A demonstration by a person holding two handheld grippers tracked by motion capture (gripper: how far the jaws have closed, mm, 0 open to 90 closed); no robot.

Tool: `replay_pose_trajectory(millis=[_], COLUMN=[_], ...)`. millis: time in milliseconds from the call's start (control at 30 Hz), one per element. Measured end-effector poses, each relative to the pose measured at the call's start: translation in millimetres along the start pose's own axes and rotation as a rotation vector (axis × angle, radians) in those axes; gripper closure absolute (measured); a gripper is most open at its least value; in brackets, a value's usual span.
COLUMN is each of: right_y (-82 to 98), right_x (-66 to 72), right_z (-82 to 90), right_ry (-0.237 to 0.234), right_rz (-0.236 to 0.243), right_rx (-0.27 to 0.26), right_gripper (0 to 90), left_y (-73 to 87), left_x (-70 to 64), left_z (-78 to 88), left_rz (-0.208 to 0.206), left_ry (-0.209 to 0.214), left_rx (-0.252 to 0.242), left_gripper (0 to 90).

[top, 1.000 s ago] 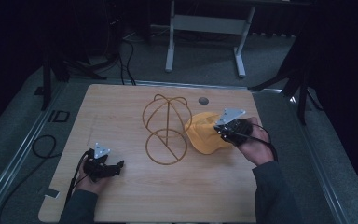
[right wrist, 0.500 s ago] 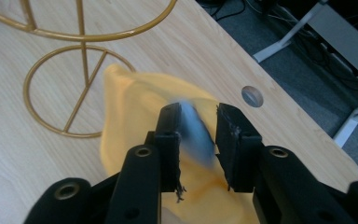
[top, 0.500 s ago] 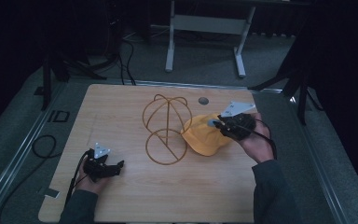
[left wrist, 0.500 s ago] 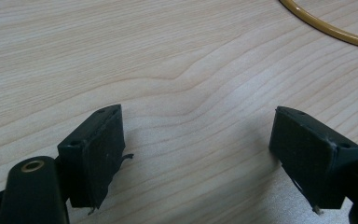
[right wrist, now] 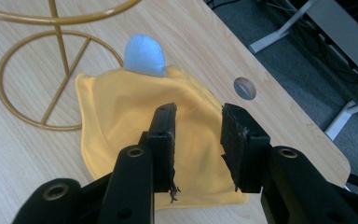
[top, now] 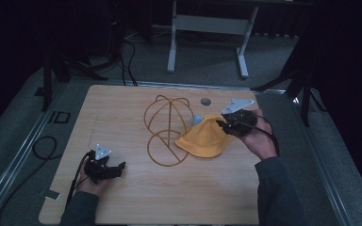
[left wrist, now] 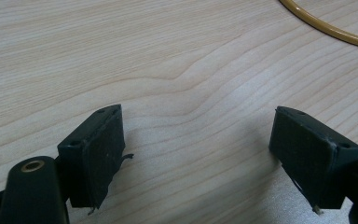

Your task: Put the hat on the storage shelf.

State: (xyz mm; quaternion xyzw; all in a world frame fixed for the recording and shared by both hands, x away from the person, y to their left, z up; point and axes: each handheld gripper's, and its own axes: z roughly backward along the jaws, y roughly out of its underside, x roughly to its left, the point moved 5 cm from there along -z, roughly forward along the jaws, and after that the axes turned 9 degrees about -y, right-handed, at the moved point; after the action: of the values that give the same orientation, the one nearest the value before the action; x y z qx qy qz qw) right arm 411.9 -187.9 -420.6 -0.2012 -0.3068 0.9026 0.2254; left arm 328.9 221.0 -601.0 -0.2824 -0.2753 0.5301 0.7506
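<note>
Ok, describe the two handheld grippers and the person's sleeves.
Both the left gripper and the right gripper are black, each topped by a grey three-cornered plate and trailing a black cable. Their jaws end in blocky black pads; the mounts behind show round brass-coloured holes. The sleeves are dark grey-green.

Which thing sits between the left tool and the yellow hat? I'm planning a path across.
The gold wire stand lies between the left tool and the yellow hat, seen in the high view; otherwise bare table.
</note>
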Motion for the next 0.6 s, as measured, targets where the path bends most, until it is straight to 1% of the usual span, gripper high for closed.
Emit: replay_pose_trajectory(millis=[67,200,467,500,567,600], right_y=[-0.5,-1.9,-2.1,-2.7,-3.7,-4.3], right_x=[-1.6,-8.2,-13.5,-14.9,-17.0,-17.1], right_z=[-1.9,-8.3,-15.5,-16.7,-18.5,-19.6], right_ry=[-0.003,-0.006,-0.016,-0.021,-0.024,-0.028], right_rz=[-0.001,-0.002,-0.006,-0.015,-0.010,-0.016], right_rx=[0.000,0.018,0.042,0.045,0.048,0.051], right_gripper=[65.0,64.4,62.8,60.8,59.4,58.4], left_y=[0.0,-0.1,-0.2,-0.2,-0.2,-0.2], left_x=[0.0,0.1,0.0,0.0,0.1,0.1], left_z=[0.0,-0.2,-0.2,-0.2,-0.2,-0.2], left_rz=[0.000,-0.002,-0.001,0.000,-0.001,-0.001], left_ry=[0.000,0.000,0.001,0.001,0.001,0.001], left_rx=[0.000,0.000,-0.001,-0.001,-0.001,-0.001], left_gripper=[18.3,18.2,18.2,18.2,18.2,18.2])
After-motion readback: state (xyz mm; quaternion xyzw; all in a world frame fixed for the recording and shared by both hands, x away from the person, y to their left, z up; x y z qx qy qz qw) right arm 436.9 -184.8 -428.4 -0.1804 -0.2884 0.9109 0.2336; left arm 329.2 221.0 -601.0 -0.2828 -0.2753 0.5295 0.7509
